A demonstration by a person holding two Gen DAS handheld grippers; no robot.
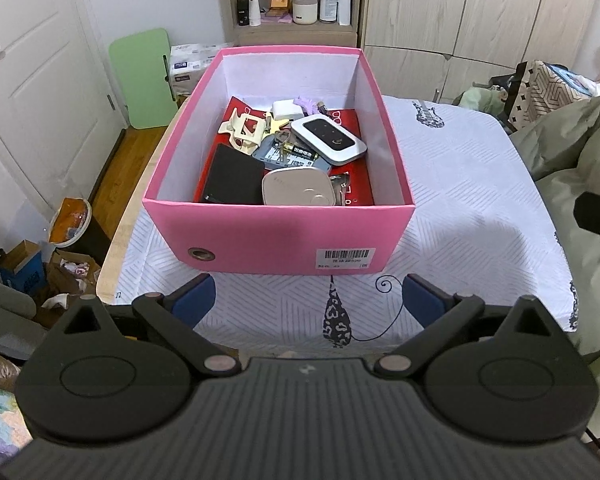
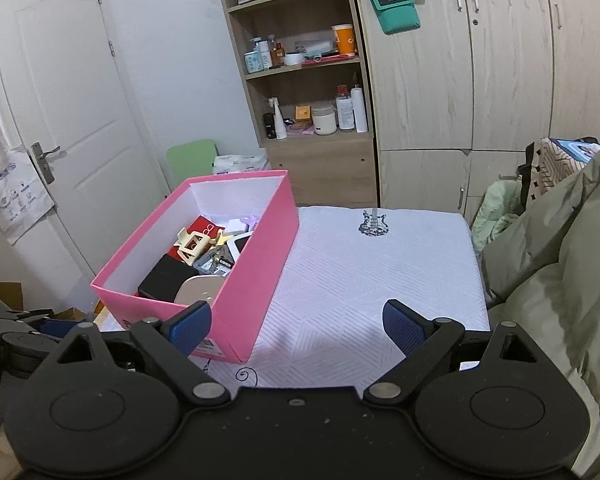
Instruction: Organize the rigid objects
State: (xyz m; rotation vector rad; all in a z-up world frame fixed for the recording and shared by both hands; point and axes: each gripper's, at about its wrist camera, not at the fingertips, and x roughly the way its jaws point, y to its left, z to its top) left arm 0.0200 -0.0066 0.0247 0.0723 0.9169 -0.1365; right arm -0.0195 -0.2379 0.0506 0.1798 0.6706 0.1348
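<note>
A pink box (image 1: pixel 278 236) (image 2: pixel 256 280) stands on a table with a white patterned cloth (image 1: pixel 460 200) (image 2: pixel 360 280). Inside lie several small items: a black wallet (image 1: pixel 232 176), a silver round-cornered case (image 1: pixel 296 188), a white-and-black pocket router (image 1: pixel 328 138), a cream hair claw (image 1: pixel 246 130) (image 2: pixel 192 244), a battery (image 1: pixel 302 155) and a red card underneath. My left gripper (image 1: pixel 306 300) hovers open just short of the box's near wall, with nothing held. My right gripper (image 2: pixel 296 326) is open and empty, to the right of the box over the cloth.
A shelf unit with bottles and jars (image 2: pixel 312 116) and wooden wardrobes (image 2: pixel 480 80) stand behind the table. A white door (image 2: pixel 60 120) is at left. A green-grey quilt (image 2: pixel 560 280) lies at the right edge. Cardboard boxes and clutter (image 1: pixel 52 264) cover the floor at left.
</note>
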